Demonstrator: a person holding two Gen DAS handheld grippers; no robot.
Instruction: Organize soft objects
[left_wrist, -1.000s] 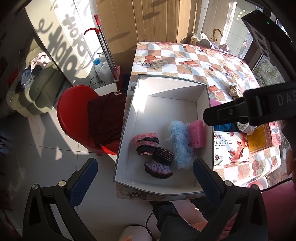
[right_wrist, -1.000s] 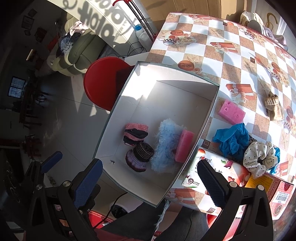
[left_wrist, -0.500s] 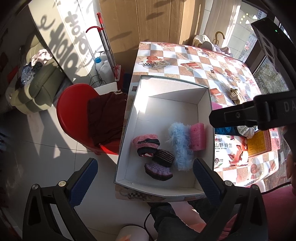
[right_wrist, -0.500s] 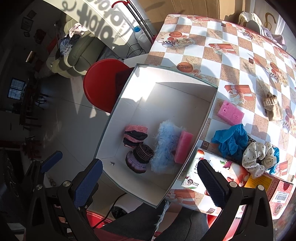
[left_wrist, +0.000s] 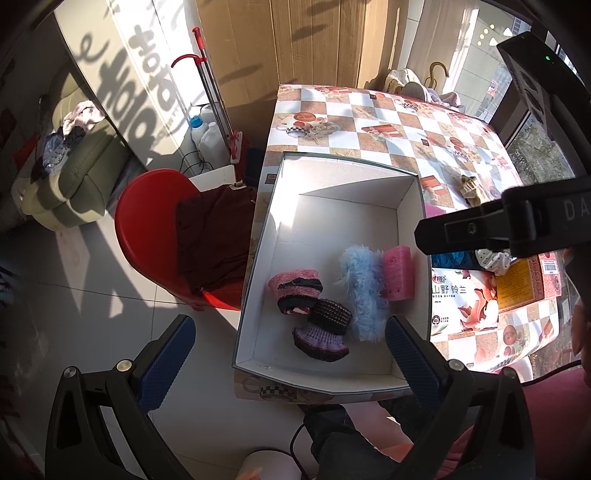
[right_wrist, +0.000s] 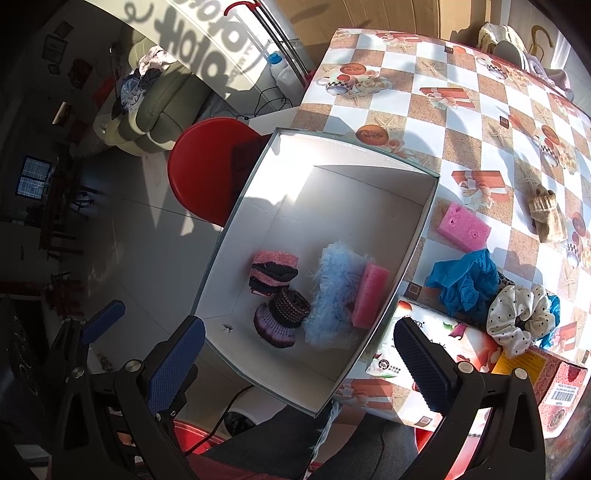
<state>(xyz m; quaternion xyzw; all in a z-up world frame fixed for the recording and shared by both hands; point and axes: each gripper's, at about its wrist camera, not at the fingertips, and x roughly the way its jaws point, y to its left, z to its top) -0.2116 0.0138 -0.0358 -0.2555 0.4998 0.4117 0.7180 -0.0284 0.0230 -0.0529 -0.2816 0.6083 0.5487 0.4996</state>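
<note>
A white open box (left_wrist: 354, 199) (right_wrist: 332, 184) sits at the table's near left corner. In it lie a pink-and-black knit piece (left_wrist: 295, 290) (right_wrist: 273, 271), a purple-and-brown knit hat (left_wrist: 327, 326) (right_wrist: 282, 315), a fluffy light-blue piece (left_wrist: 364, 291) (right_wrist: 330, 295) and a pink sponge (left_wrist: 397, 273) (right_wrist: 369, 295). On the table right of the box lie a second pink sponge (right_wrist: 463, 225), a blue cloth (right_wrist: 465, 280), a white dotted scrunchie (right_wrist: 521, 319) and a beige knit piece (right_wrist: 546, 214). My left gripper (left_wrist: 290, 345) and right gripper (right_wrist: 299, 350) are both open and empty, high above the box's near edge.
A red chair (left_wrist: 155, 236) with a dark cloth stands left of the table. A printed tissue pack (right_wrist: 436, 347) and a red-yellow carton (right_wrist: 554, 380) lie at the table's near right. A green sofa (left_wrist: 70, 177) and a mop (left_wrist: 210, 92) stand further left.
Both grippers have risen and drawn back a little, so the box looks slightly smaller and more of the table shows. Nothing in the box or on the table moved.
</note>
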